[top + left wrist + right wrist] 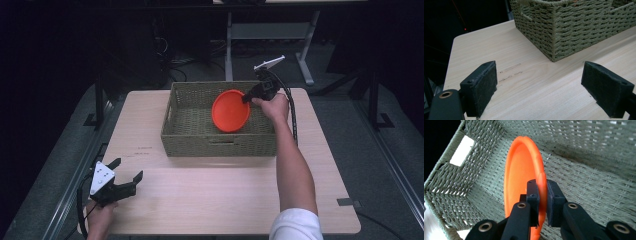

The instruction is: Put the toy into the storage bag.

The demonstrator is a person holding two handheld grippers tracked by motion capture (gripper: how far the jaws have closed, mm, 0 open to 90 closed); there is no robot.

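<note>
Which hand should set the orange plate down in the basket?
Right. The right gripper already clamps the orange plate over the basket; the left gripper sits open near the table's front corner.

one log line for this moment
right gripper: shut on orange plate rim, over wicker basket | left gripper: open, near table corner

This looked like a lab or test room: a lone light-wood desk [200, 195] stood on grey carpet [350, 125] in a dark space, cables [170, 55] lay tangled beyond its far edge, and a white-legged workbench [270, 35] stood behind it.
</note>
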